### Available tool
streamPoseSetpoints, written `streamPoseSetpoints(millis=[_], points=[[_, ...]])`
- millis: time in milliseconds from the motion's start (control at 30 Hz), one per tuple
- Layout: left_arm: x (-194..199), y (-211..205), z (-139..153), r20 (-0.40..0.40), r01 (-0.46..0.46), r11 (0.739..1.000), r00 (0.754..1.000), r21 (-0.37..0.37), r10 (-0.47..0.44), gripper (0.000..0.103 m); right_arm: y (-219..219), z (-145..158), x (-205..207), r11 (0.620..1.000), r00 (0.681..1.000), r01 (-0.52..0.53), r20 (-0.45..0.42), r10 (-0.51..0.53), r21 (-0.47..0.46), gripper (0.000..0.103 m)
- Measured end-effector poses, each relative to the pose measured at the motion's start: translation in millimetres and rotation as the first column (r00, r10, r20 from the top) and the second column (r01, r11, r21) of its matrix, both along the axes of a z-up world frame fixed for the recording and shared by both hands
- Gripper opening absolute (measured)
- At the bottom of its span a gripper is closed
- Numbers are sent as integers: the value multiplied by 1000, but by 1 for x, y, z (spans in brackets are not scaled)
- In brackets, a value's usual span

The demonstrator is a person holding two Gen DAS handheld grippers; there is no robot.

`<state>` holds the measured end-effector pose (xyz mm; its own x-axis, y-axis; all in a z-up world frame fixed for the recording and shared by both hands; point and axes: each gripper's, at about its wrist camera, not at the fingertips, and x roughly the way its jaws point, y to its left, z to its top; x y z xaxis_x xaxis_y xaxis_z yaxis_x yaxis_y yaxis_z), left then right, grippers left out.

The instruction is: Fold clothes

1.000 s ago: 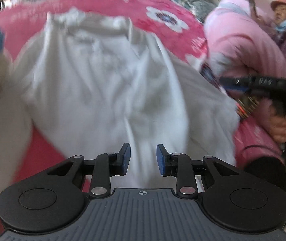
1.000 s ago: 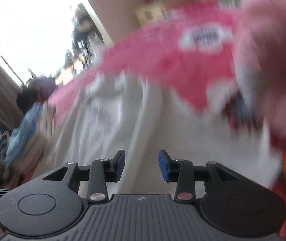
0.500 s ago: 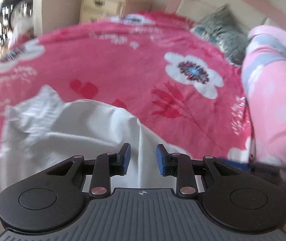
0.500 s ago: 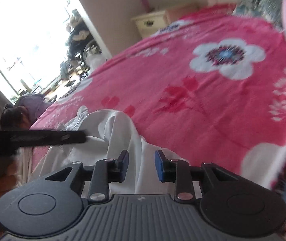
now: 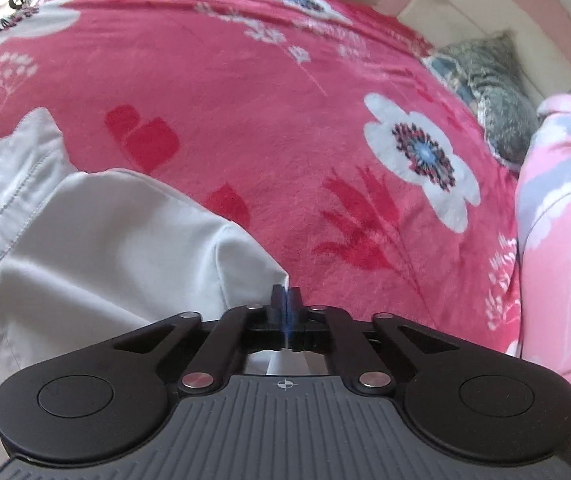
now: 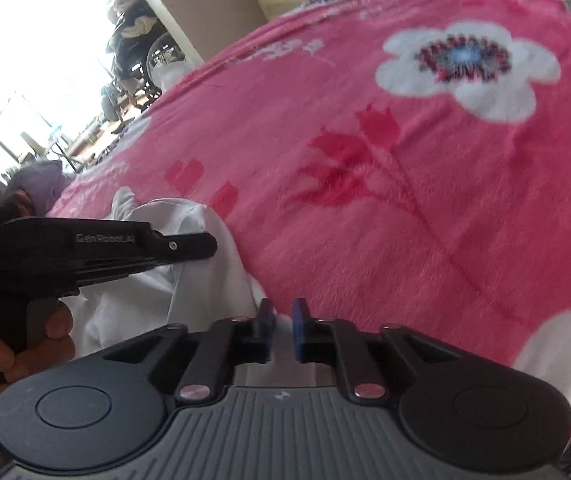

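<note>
Nearby, grey pillow (image 5: 497,92) beyond white garment (image 5: 105,240).

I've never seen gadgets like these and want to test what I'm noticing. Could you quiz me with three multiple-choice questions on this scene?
1. Where does the white garment lie?
A. on the floor
B. on the pink blanket
C. on the nightstand

2. What colour are the big flower's petals?
A. white
B. yellow
C. green

3. How do the left gripper's fingers stand?
A. wide apart
B. one is missing
C. closed together

Answers:
1 B: the white garment is spread on the pink blanket.
2 A: the flower has white petals.
3 C: the left gripper shows no gap, at the garment's edge.
</note>
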<state>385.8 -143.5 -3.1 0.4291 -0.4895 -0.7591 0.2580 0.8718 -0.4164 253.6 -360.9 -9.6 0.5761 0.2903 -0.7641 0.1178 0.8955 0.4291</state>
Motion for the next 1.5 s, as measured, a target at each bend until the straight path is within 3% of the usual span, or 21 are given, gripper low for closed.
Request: streamPoseSetpoints(millis=[167, 267, 400, 567, 633, 700, 767, 833, 900, 1000, 1100, 1233, 1433, 1500], points=[[-12, 39, 12, 75, -52, 987, 995, -152, 64, 0, -19, 2, -17, 995, 995, 97, 36, -98, 13, 0], [-12, 70, 12, 53, -110, 959, 990, -261, 128, 0, -33, -1, -22, 988, 989, 147, 28, -148, 47, 0], [-14, 85, 10, 45, -128, 938, 988, -323, 150, 0, -38, -4, -21, 979, 983, 185, 4, -186, 84, 0], [-12, 79, 6, 74, -121, 935, 985, -333, 154, 0, -48, 1, -25, 955, 967, 248, 13, -254, 164, 4], [-9, 78, 3, 71, -128, 934, 984, -333, 161, 0, -48, 4, -35, 964, 972, 232, 14, -236, 133, 10], [-5, 80, -2, 55, -148, 925, 982, -350, 178, 0, -46, 4, -45, 970, 979, 200, -5, -201, 136, 26], [2, 79, -7, 33, -169, 913, 980, -370, 195, 0, -45, 0, -50, 975, 986, 166, -32, -163, 150, 34], [13, 75, -14, -5, -181, 909, 981, -376, 193, 0, -42, -3, -53, 978, 991, 132, -59, -124, 159, 34], [26, 70, -25, -78, -210, 913, 978, -350, 195, 0, -35, -8, -49, 991, 991, 109, -86, -102, 77, 30], [36, 71, -36, -183, -268, 906, 959, -328, 218, 21, -39, -13, -47, 988, 984, 146, -111, -140, 44, 27], [31, 83, -31, -218, -291, 876, 951, -384, 221, 32, -42, 2, -57, 986, 989, 146, -50, -142, 78, 29], [17, 96, -10, -226, -263, 868, 957, -421, 181, 41, -32, 33, -69, 996, 995, 82, 66, -81, -16, 30], [-55, 112, 44, -163, -82, 907, 987, -414, 15, 45, -17, 94, -131, 999, 955, -5, 296, 20, -50, 30], [-96, 121, 59, -150, -25, 926, 988, -378, -35, 45, -13, 105, -161, 999, 949, -43, 311, 43, -8, 30]])
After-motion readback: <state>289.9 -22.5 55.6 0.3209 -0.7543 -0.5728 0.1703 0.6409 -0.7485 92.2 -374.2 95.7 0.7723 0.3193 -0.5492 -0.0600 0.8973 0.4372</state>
